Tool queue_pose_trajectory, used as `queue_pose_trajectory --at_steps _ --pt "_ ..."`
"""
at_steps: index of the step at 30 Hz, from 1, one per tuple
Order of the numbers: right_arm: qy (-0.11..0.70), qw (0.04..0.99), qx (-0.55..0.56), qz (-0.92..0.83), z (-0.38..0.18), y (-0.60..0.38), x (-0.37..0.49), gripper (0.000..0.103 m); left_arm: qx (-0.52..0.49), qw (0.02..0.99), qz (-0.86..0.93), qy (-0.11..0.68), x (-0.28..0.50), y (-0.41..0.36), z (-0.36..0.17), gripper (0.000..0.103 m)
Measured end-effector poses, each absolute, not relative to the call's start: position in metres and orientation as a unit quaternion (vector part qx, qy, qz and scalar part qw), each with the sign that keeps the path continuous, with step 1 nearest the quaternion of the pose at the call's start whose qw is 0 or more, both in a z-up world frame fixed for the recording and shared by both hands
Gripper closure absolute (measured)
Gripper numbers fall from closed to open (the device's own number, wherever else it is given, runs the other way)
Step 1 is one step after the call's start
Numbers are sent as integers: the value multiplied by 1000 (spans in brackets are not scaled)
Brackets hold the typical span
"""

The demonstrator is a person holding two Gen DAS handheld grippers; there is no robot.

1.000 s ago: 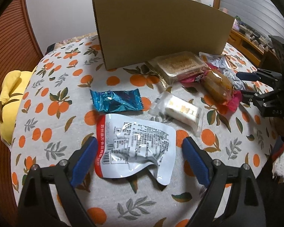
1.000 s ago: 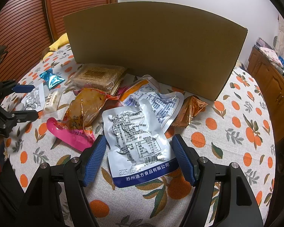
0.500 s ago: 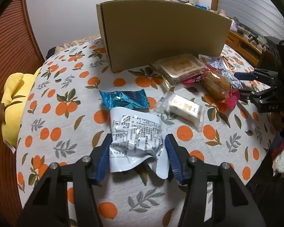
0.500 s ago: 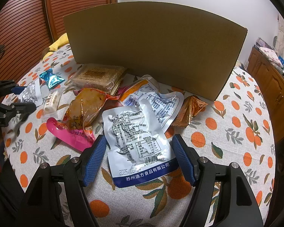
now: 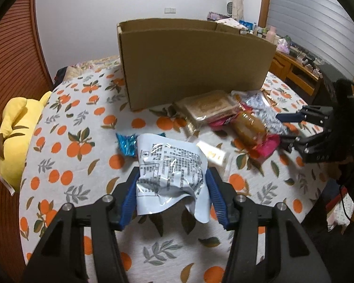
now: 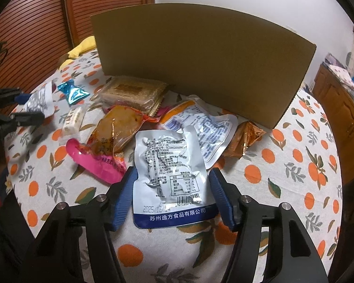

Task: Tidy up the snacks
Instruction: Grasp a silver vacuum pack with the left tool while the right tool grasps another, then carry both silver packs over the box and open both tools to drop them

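Bench (image 6: 302,176), round, orange-print cloth: bears upright cardboard box (image 6: 200,63), blue candy wrapper (image 6: 73,93), white bar (image 6: 72,119), cracker pack (image 6: 132,93), pink-edged pouch (image 6: 101,162), orange sachet (image 6: 245,139).

Left gripper (image 5: 171,197): angled down toward the table, blue pads clamped on both side edges of a crumpled white pouch (image 5: 170,176), which sits lifted off the cloth. Right gripper (image 6: 171,197): also pitched down, jaws have just been closing around a flat silver pouch (image 6: 171,176); pads at its side edges, left pad looks touching, right one cannot tell. In each wrist view the other gripper shows at the frame edge, fingers pointing inward over the table.
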State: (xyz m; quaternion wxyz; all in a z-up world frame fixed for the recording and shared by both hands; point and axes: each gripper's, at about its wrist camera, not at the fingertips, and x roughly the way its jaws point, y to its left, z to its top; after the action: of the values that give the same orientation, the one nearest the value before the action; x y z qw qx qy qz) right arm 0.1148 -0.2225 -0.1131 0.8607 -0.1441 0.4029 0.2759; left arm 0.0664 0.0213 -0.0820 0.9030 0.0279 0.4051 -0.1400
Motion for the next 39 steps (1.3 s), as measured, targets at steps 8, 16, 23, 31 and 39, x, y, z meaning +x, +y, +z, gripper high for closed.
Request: queue_pose_trajectory --at_steps 8,16,23,31,39 --pt "398 863 -144 277 -112 -223 104 39 25 908 -151 391 68 11 -69 49" --pt "380 874 -128 273 -99 -231 96 39 19 912 -157 379 71 3 -61 49" --pt "365 882 -122 271 -87 -236 92 39 17 915 -163 369 75 -4 -52 49" --pt "349 891 -113 268 -71 -239 92 39 18 919 -169 355 87 -12 -37 49" --pt "332 899 -109 265 -54 -240 93 39 20 923 -175 343 101 -18 -20 49"
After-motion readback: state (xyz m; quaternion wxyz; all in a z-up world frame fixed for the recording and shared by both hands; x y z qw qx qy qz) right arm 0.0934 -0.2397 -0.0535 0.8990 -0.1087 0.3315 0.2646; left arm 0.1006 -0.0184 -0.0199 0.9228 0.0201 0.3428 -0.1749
